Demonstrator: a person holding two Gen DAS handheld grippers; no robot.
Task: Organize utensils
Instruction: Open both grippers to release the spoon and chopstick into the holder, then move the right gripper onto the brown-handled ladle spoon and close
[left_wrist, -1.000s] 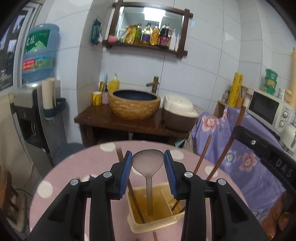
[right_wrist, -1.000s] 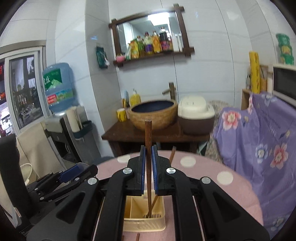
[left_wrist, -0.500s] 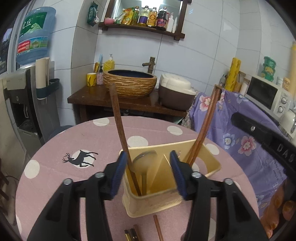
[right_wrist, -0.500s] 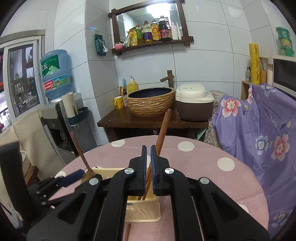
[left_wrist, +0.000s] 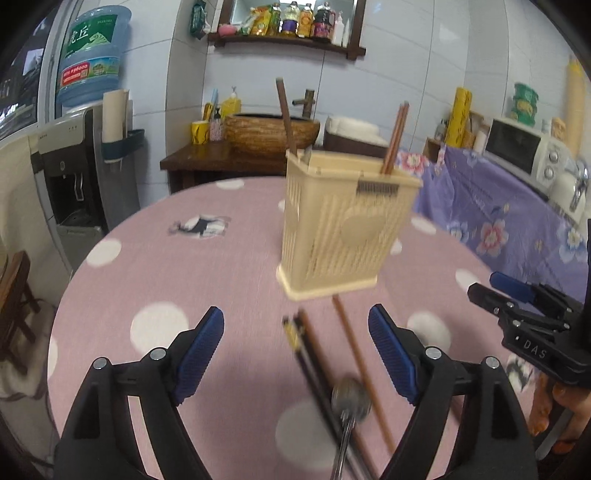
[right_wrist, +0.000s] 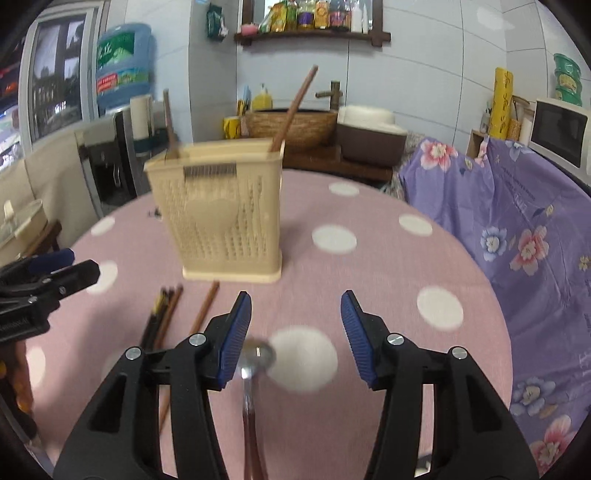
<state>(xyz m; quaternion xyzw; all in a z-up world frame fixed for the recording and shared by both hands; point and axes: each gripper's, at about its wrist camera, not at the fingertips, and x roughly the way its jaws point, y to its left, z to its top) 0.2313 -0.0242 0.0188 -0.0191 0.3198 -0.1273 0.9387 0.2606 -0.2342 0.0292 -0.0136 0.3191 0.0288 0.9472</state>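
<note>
Progress stands partway, judging by what is stowed and what is loose; cream utensil holder (left_wrist: 343, 225) stands upright on the pink dotted tablecloth (left_wrist: 155, 266) and already contains several brown chopsticks (left_wrist: 395, 138), which lean out of its top in both wrist views; remaining on the cloth, just in front of the holder, are a dark bundle of chopsticks (left_wrist: 314, 354), a single brown chopstick (left_wrist: 360, 365) beside it, and a metal spoon (right_wrist: 255, 356) (its bowl blurred); these loose items are what is left to stow. Left gripper (left_wrist: 295, 354) has its jaws opening, wide apart, with the loose chopsticks lying between the pads but untouched; right gripper (right_wrist: 295, 328) has its jaws opening too, nothing clamped, the spoon bowl just beside its left pad. Likely next step is picking up one of these items.
</note>
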